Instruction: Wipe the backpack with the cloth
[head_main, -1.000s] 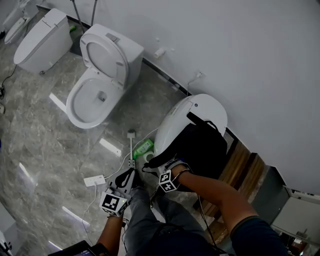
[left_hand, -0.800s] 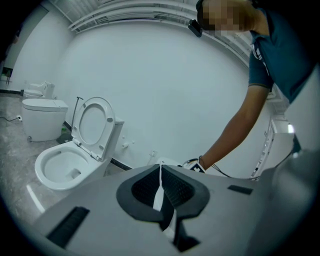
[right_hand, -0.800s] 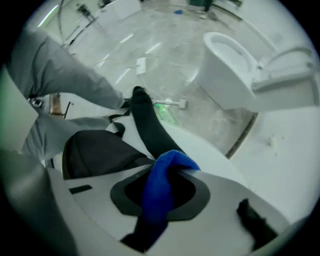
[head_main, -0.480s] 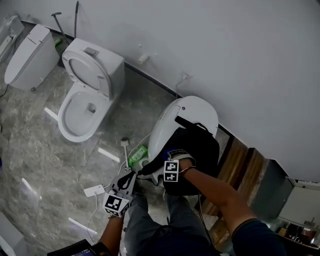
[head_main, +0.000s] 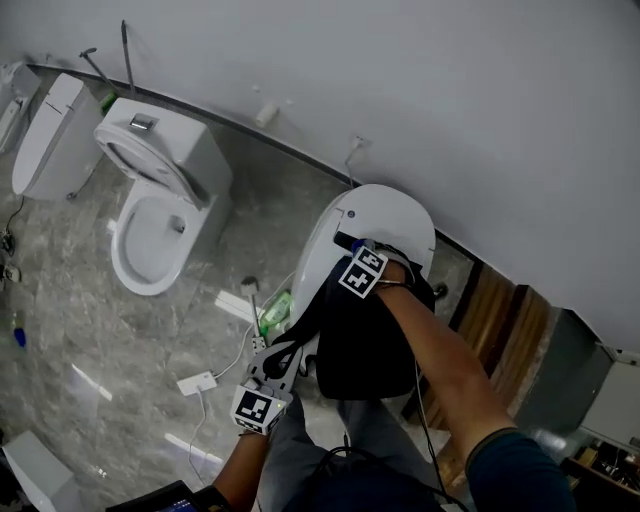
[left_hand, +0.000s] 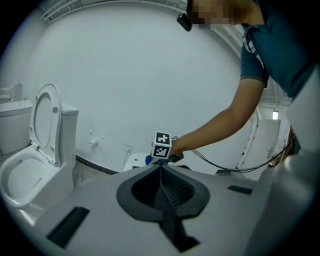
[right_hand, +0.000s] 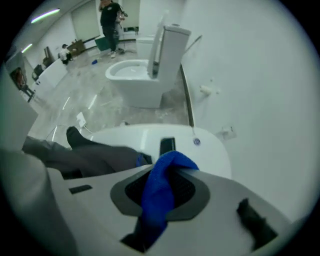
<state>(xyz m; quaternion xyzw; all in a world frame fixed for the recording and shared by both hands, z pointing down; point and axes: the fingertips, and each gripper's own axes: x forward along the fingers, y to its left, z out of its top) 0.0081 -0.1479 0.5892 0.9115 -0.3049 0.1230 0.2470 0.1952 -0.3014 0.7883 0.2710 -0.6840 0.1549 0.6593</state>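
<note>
1. Low in the head view, the left gripper is held beside the person's knee. The left arm is bent and the gripper points up toward the backpack.
2. The left gripper's jaws are pressed together. In the head view a black strap runs tight from the backpack down to their tip, so they seem to pinch it.
3. The backpack is black and lies on the closed white toilet lid, in front of the person's legs.
4. The right arm is stretched forward over the backpack. The forearm is bare, and a teal sleeve shows at the lower right.
5. The right gripper is at the far end of the backpack, above the lid. Its jaws are closed on a blue cloth, which hangs out between them.
6. Farther to the left stands 1 open toilet with the seat raised, against the white wall.
7. On the grey floor between the 2 toilets lies a white power strip.
</note>
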